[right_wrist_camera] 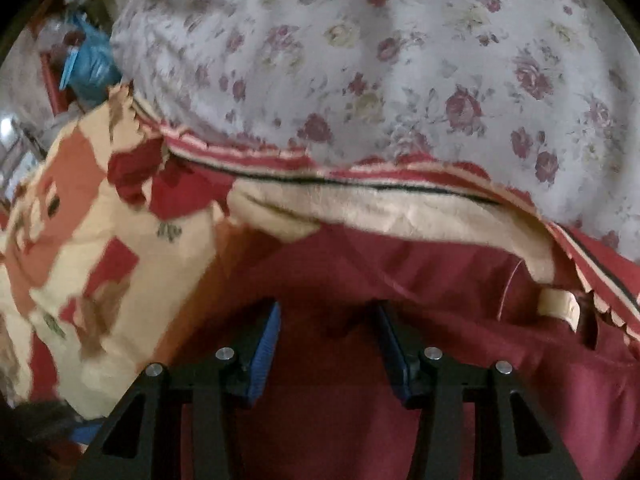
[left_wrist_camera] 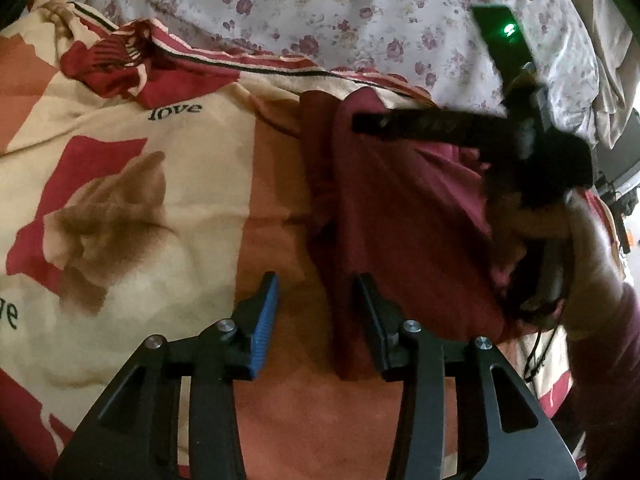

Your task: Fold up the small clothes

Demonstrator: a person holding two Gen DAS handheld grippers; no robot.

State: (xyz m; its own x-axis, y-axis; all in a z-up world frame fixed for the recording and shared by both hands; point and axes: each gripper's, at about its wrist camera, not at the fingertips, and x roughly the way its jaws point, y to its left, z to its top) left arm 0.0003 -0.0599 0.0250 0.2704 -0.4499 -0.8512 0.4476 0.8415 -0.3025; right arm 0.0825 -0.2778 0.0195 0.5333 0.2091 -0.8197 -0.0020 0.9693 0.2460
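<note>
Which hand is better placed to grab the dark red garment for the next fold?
Probably the right gripper: its open fingers sit directly over the dark red garment. The left gripper has only the garment's folded edge between its fingers, mostly bedspread.

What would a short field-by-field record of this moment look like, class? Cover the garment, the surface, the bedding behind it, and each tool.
garment: dark red garment, lying partly folded on the bedspread
surface: cream and red patterned bedspread printed with the word "love"
behind: white floral quilt, bunched along the bedspread's far edge
left tool: open, over the garment's left edge, gripping nothing
right tool: open above the garment, nothing between its pads; blurred in the left view
</note>
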